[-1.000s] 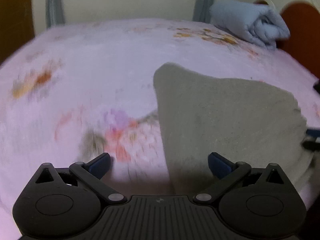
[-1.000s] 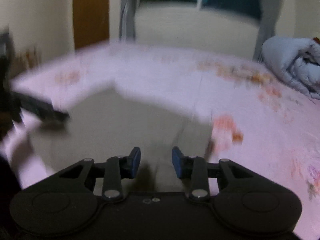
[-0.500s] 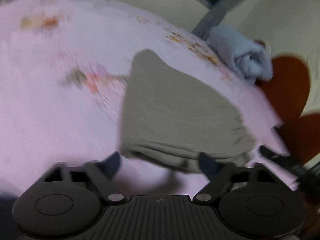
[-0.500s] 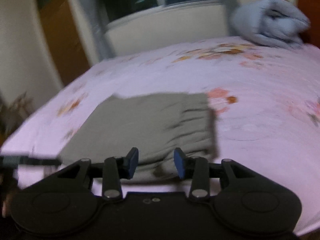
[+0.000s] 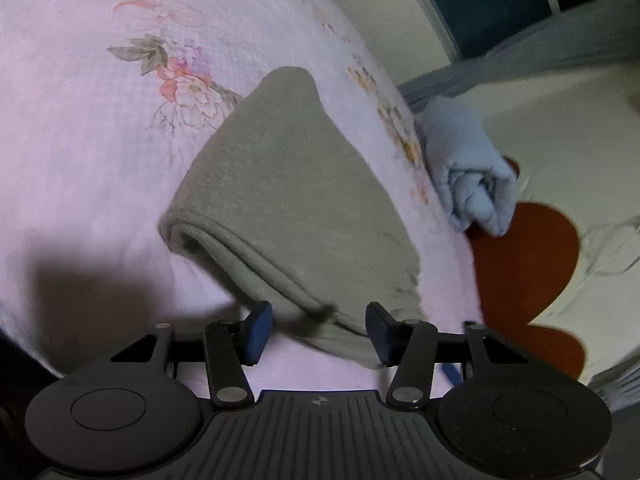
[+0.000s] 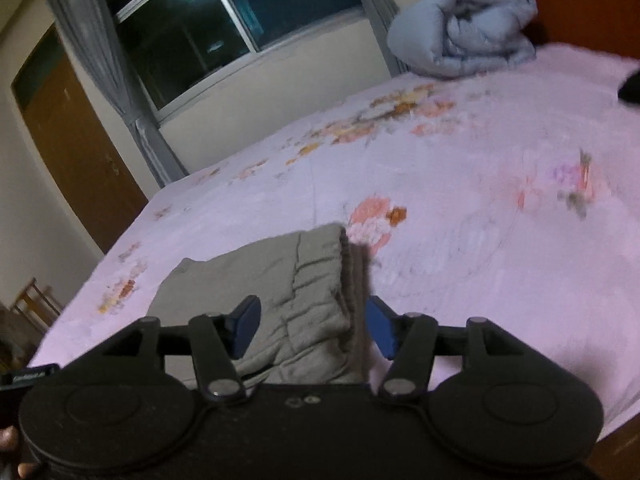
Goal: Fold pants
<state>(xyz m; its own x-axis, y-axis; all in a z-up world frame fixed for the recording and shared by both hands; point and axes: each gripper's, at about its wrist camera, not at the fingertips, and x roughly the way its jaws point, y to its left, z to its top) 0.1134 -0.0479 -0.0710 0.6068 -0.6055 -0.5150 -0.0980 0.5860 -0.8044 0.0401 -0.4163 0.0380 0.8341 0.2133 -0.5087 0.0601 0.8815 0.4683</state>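
Grey-olive pants (image 5: 296,200) lie folded into a thick bundle on a pink floral bedspread (image 5: 80,128). In the left wrist view the layered folded edge faces my left gripper (image 5: 318,332), which is open, its blue pads straddling the near corner of the bundle without closing on it. In the right wrist view the pants (image 6: 280,292) show their gathered elastic waistband, and my right gripper (image 6: 312,330) is open with the waistband end between its fingers.
A rolled light-blue duvet (image 6: 464,28) sits at the far end of the bed, also in the left wrist view (image 5: 464,172). A red-brown headboard (image 5: 528,256) borders the bed. A window with grey curtains (image 6: 224,28) and a wooden door (image 6: 76,152) are behind.
Both grippers have swung around and come down close to the folded pants. The left jaws have narrowed somewhat but stay open; the right jaws have widened.
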